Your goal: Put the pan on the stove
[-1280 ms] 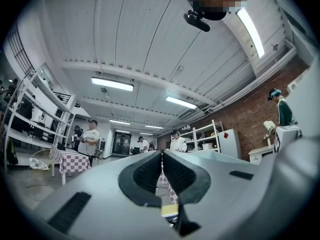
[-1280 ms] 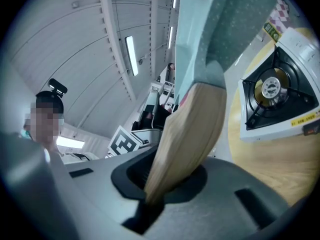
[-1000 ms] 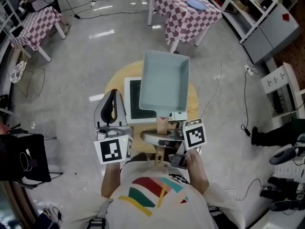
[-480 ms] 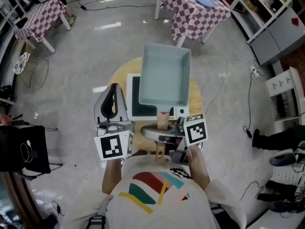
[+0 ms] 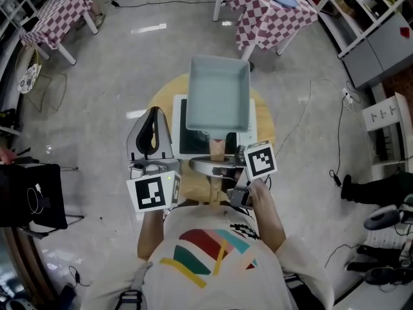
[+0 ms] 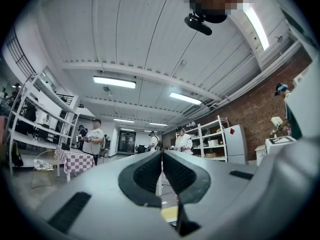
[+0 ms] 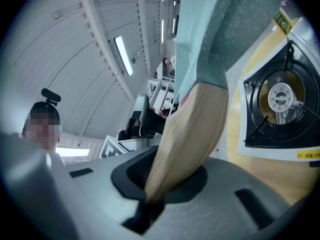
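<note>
A square pale-teal pan [image 5: 218, 99] with a wooden handle [image 5: 217, 148] hangs over the white stove [image 5: 180, 144], covering most of its black burner. My right gripper [image 5: 222, 170] is shut on that handle. In the right gripper view the handle [image 7: 187, 134] runs between the pads, with the pan [image 7: 220, 29] beyond and the stove's burner [image 7: 280, 99] to the right. My left gripper [image 5: 153, 118] sits left of the stove, shut and holding nothing. In its own view the left gripper [image 6: 161, 156] has its pads touching and looks out across the room.
The stove stands on a small round wooden table [image 5: 264, 129]. Checked-cloth tables [image 5: 271, 11] [image 5: 55, 18] stand further back, and shelving [image 5: 368, 24] lines the right. A cable [image 5: 303, 118] trails on the floor, and a black bag [image 5: 32, 205] sits at the left.
My right gripper has carried the pan a little lower and further over the stove. The left gripper has barely moved.
</note>
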